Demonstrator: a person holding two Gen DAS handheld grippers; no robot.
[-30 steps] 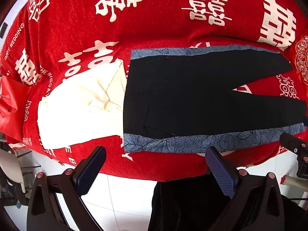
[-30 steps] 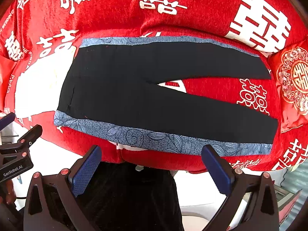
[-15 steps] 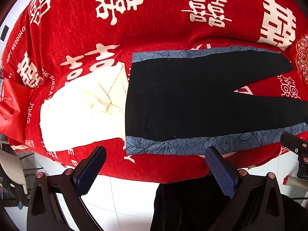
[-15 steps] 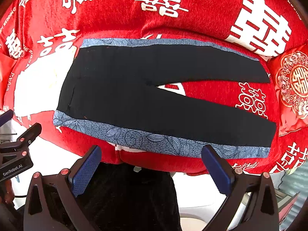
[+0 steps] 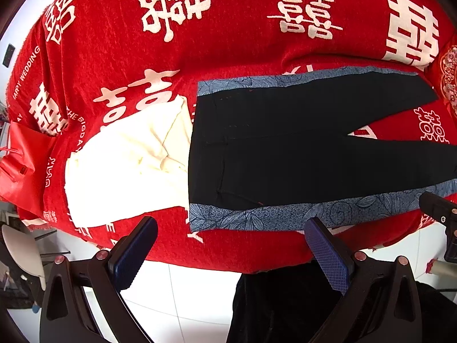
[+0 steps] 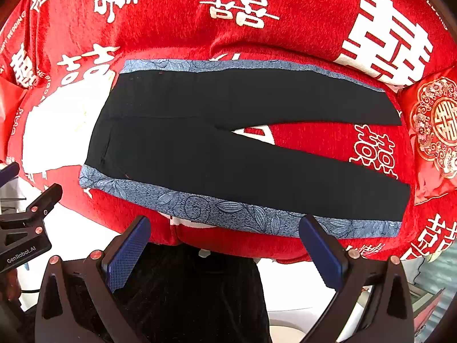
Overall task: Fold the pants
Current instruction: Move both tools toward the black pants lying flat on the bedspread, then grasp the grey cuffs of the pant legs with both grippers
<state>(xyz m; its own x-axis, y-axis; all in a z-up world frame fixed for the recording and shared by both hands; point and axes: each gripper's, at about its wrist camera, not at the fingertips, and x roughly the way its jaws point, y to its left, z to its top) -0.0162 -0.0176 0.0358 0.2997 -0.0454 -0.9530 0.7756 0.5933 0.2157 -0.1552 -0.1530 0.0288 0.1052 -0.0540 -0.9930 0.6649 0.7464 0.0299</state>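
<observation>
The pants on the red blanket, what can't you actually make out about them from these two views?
- Leg ends: in the left wrist view the right edge crops the pants; the right wrist view shows them whole.
- Underside: hidden by the pants themselves, lying flat on the red blanket.
- Cream garment: its right edge may run under the waistband; overexposed in the right wrist view.
- Both tongs, left and right, open, touching nothing.
</observation>
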